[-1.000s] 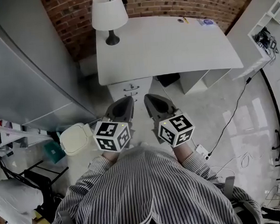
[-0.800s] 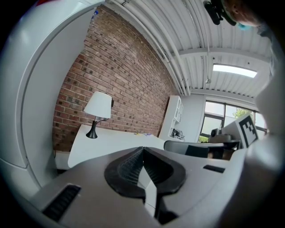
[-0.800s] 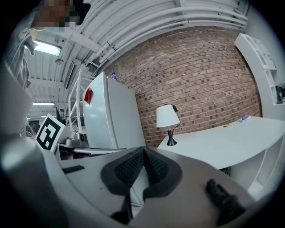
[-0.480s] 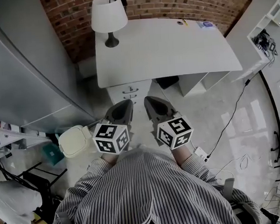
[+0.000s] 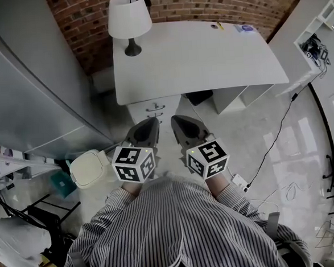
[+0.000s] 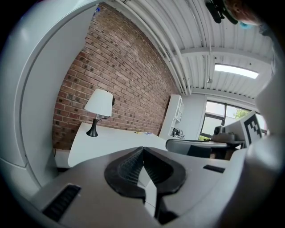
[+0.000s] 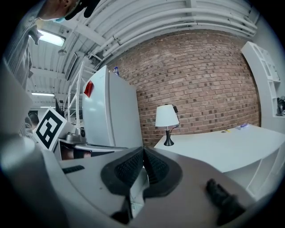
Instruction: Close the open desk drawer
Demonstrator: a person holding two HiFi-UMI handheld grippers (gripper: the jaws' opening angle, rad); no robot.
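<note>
— Ahead of both claws, under the near edge of the white desk (image 5: 195, 54), a drawer stack (image 5: 156, 108) shows its handles. Which step is in hand?

— Hard to call, says the observer. The left claw (image 5: 152, 123) and the right claw (image 5: 177, 121) hang side by side at the person's waist, well short of the stack and touching nothing. Each has its jaws pressed together, with nothing between the ribbed pads.

— And the drawer itself?

— From above, the stack juts a little past the desk edge. Whether one drawer stands out or all sit flush is too small to tell. The scene would fit a person walking up to an open drawer, and equally one standing back from a closed one.

— What would a push call for?

— Closed tips would serve as they are, but the claws would need carrying forward and down to the drawer front.

— Anything in the way?

— Bare floor (image 5: 169, 158) lies between claws and stack. A lidded bin (image 5: 89, 167) sits left of the left claw, a fridge (image 5: 28, 100) beyond it, and a cable (image 5: 281, 133) trails off to the right. A lamp (image 5: 129, 21) stands on the desk's far corner.
</note>
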